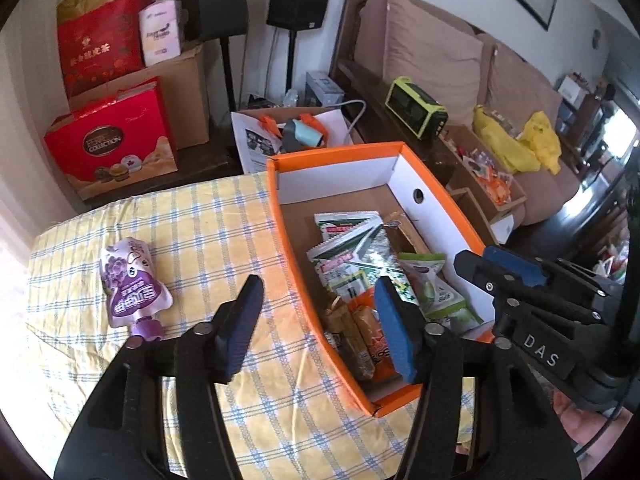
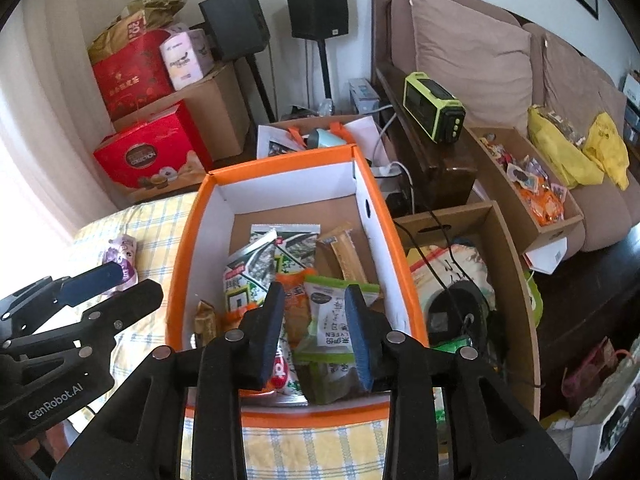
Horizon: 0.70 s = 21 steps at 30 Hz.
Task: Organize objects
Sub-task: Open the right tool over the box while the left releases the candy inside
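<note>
An orange-rimmed box point(image 1: 297, 264) point(image 2: 181, 272) stands on a yellow checked cloth point(image 1: 200, 232). It holds seaweed packets point(image 1: 348, 248) point(image 2: 256, 264), a green packet point(image 1: 432, 284) point(image 2: 336, 320) and brown bars point(image 1: 352, 336). A purple grape pouch point(image 1: 132, 284) point(image 2: 120, 256) lies on the cloth left of the box. My left gripper point(image 1: 320, 304) point(image 2: 120, 290) stands open over the box's left wall, holding nothing. My right gripper point(image 2: 316, 312) point(image 1: 496, 266) hovers open over the box's near end, above the green packet, its pads clear of it.
A brown cardboard box point(image 2: 512, 280) with a cable and dark device sits right of the orange box. Beyond are a sofa point(image 2: 472, 60) with yellow bags, a green radio point(image 2: 434, 108), a snack tray point(image 2: 532, 184), red gift boxes point(image 1: 112, 140) and two speakers.
</note>
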Motion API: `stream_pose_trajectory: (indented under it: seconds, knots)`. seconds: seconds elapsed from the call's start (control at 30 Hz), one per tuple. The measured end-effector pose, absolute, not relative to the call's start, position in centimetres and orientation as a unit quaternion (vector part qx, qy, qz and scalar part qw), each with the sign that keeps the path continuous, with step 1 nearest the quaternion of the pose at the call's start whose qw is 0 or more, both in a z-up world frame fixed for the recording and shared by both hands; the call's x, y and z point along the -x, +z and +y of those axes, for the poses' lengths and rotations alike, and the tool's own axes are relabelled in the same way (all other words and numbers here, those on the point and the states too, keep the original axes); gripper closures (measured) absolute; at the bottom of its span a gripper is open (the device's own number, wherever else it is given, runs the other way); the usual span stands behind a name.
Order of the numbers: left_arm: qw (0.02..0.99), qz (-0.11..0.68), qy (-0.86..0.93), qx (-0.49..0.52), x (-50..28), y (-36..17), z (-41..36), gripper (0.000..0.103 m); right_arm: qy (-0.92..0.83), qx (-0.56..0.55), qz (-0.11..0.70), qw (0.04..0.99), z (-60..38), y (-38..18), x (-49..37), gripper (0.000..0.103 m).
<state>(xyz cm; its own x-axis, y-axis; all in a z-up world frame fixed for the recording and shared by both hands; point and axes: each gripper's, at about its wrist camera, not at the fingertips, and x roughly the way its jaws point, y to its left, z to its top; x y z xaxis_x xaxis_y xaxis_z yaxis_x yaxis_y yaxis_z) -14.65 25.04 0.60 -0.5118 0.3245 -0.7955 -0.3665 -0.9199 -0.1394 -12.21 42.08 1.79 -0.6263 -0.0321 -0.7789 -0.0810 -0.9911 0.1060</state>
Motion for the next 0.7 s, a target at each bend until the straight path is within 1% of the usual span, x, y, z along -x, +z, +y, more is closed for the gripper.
stream_pose_trajectory:
  seconds: [0.03, 0.1, 0.17, 0.23, 0.3, 0.33, 0.37, 0.4, 0.43, 0.5, 0.53, 0.57, 0.6, 0.67, 0.7]
  knots:
    - [0.197, 0.020, 0.870, 0.451, 14.7, 0.7, 24.8, 0.040, 0.900, 0.430, 0.063, 0.014, 41.9, 1.9, 12.2, 0.065]
    - [0.186, 0.016, 0.876, 0.445, 14.6, 1.0, 23.9, 0.029, 0.902, 0.428, 0.061, 0.014, 41.7, 2.0, 12.2, 0.062]
    - [0.174, 0.016, 0.883, 0.435, 14.5, 1.2, 23.0, 0.025, 0.903, 0.426, 0.062, 0.014, 41.4, 2.1, 12.2, 0.060]
    - [0.167, 0.017, 0.885, 0.433, 14.6, 1.4, 22.4, 0.025, 0.904, 0.423, 0.060, 0.014, 41.1, 2.2, 12.1, 0.057]
    - [0.162, 0.017, 0.886, 0.433, 14.7, 1.5, 21.6, 0.023, 0.907, 0.417, 0.057, 0.017, 40.9, 2.4, 12.0, 0.052]
    - [0.159, 0.018, 0.887, 0.433, 14.7, 1.5, 21.3, 0.021, 0.909, 0.413, 0.056, 0.018, 40.7, 2.6, 11.9, 0.046]
    - [0.153, 0.018, 0.888, 0.433, 14.7, 1.5, 20.9, 0.013, 0.910, 0.411, 0.056, 0.019, 40.6, 2.7, 11.9, 0.038]
    - [0.146, 0.015, 0.892, 0.428, 14.7, 1.6, 20.3, 0.011, 0.910, 0.409, 0.057, 0.019, 40.5, 2.8, 11.8, 0.034]
    - [0.143, 0.013, 0.894, 0.425, 14.7, 1.7, 20.1, 0.011, 0.912, 0.407, 0.058, 0.018, 40.3, 2.9, 11.8, 0.030]
    - [0.133, 0.011, 0.896, 0.423, 14.6, 1.7, 19.2, 0.011, 0.912, 0.406, 0.055, 0.018, 39.9, 3.1, 11.8, 0.029]
    - [0.132, 0.011, 0.896, 0.423, 14.6, 1.7, 18.9, 0.011, 0.912, 0.407, 0.053, 0.017, 39.7, 3.2, 11.9, 0.024]
    - [0.130, 0.011, 0.897, 0.423, 14.6, 1.7, 18.5, 0.009, 0.912, 0.408, 0.052, 0.015, 39.4, 3.2, 11.9, 0.019]
    - [0.126, 0.011, 0.898, 0.422, 14.6, 1.8, 18.1, 0.005, 0.911, 0.409, 0.051, 0.013, 39.2, 3.3, 11.9, 0.017]
    - [0.123, 0.006, 0.901, 0.417, 14.5, 1.9, 17.4, 0.001, 0.910, 0.411, 0.048, 0.008, 38.6, 3.4, 11.9, 0.011]
    - [0.121, 0.003, 0.902, 0.415, 14.5, 1.9, 16.9, 0.001, 0.911, 0.411, 0.045, 0.006, 38.3, 3.5, 11.9, 0.010]
